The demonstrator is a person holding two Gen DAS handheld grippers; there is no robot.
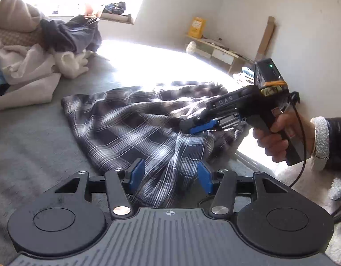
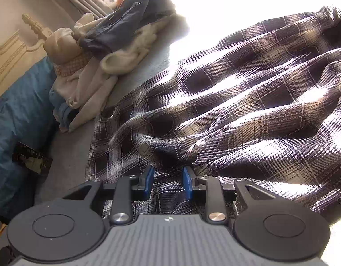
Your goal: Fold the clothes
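A dark plaid shirt [image 1: 130, 124] [image 2: 237, 102] lies rumpled on a grey bed cover [image 1: 33, 144]. In the left wrist view my left gripper [image 1: 170, 176] is open at the shirt's near edge. A ridge of plaid cloth runs between its blue pads [image 1: 137, 174], and they do not press on it. My right gripper [image 1: 199, 126], held by a hand [image 1: 272, 137], hovers low over the shirt's right part. In its own view the right gripper [image 2: 168, 182] stands partly open, with a clear gap between the pads and plaid cloth showing underneath.
A heap of beige and dark blue clothes [image 1: 48, 51] [image 2: 99, 51] sits at the far left of the bed. A blue quilt [image 2: 19, 115] and a dark flat object [image 2: 32, 158] lie at the left edge. A low shelf [image 1: 214, 48] with a yellow box [image 1: 197, 27] stands against the wall.
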